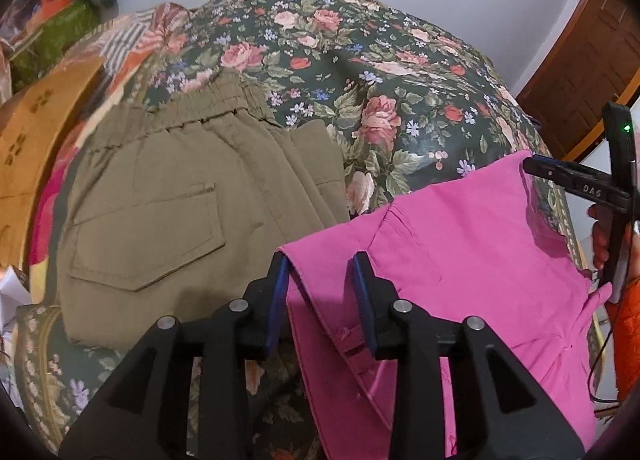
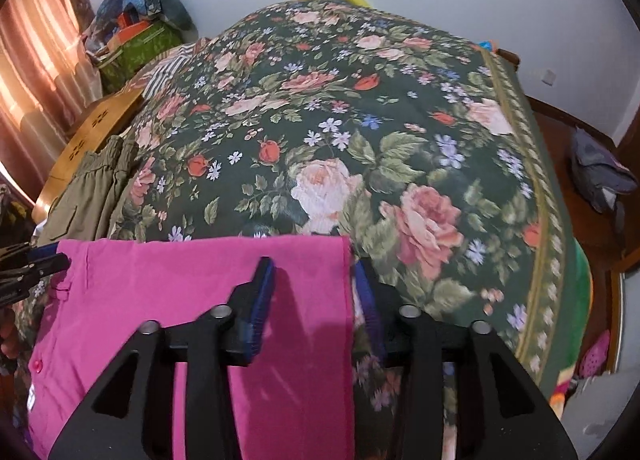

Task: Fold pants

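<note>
1. The pink pants (image 1: 460, 244) are being laid on the floral bedspread (image 1: 360, 72), just beside the folded olive pants (image 1: 180, 188).
2. The left tool (image 1: 320, 276) is being held spread around the pink corner hem, pads not pressing; the right tool (image 2: 316, 284) is straddling the opposite edge, also spread.
3. The fold is probably being put at risk: thin, smooth cloth could be dragged by a withdrawing pad, skewing the edge.
4. The quilted bedspread is looking soft and uneven, so creases could be formed underneath.

Both the left gripper (image 1: 322, 266) and right gripper (image 2: 314, 272) angle steeply downward, fingers parted.
</note>
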A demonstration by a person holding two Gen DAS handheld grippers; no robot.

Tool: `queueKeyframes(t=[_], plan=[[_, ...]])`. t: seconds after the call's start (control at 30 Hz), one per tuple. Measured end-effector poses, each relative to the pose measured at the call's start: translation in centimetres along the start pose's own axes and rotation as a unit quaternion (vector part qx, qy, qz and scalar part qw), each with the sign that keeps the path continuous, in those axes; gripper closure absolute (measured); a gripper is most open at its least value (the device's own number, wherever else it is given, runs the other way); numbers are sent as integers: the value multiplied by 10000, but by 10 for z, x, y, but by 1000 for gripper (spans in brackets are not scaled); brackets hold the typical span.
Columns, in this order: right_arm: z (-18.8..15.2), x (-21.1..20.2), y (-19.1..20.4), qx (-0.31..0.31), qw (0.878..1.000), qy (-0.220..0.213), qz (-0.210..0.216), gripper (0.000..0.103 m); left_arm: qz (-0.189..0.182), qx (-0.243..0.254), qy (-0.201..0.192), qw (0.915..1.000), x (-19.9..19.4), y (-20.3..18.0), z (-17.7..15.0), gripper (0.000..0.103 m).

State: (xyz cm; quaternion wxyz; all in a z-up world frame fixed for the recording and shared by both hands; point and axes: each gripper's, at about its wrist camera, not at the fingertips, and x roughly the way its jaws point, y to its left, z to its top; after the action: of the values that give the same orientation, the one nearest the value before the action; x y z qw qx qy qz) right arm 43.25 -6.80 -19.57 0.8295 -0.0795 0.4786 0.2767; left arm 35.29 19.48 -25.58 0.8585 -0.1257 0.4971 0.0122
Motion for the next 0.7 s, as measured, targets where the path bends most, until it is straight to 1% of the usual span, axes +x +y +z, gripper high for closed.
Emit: queueKeyframes(t=[0.07,0.13,0.23,0.27,0.33,0.37,0.4,0.43,0.47,0.57,0.7], plan=[[2,7,1,-60,10000,-1,-35,52,-41,-42,15,10000,3,1,1,70],[4,15,0,-94,9999,61,2,52,-58,-30,11,10000,6,1,2,70],[5,20,-4,15,9999,23,134,51,-61,5,3,10000,8,0,3,70],[5,20,-5,41,9999,-4,155,53,-72,11,-1,10000,9,-1,4,70],[5,18,-6,67,9997,-73,207,70,-43,28,-56,10000,8,-2,5,78],[5,17,-6,68,9997,-87,224,85,-56,42,-77,9999,7,-4,5,92],[5,16,-7,88,9995,-77,286,93,-73,57,-87,9999,6,-5,6,98],[5,15,-8,140,9992,-98,358,94,-70,70,-112,9999,4,-6,7,99],[5,13,-8,168,9991,-128,366,94,9,120,-223,9997,0,-10,7,100],[5,4,-6,179,9989,-307,292,97,234,361,-476,9979,-14,-22,10,100],[12,-24,3,93,9975,-677,175,98,224,503,-795,9953,-39,-35,21,100]])
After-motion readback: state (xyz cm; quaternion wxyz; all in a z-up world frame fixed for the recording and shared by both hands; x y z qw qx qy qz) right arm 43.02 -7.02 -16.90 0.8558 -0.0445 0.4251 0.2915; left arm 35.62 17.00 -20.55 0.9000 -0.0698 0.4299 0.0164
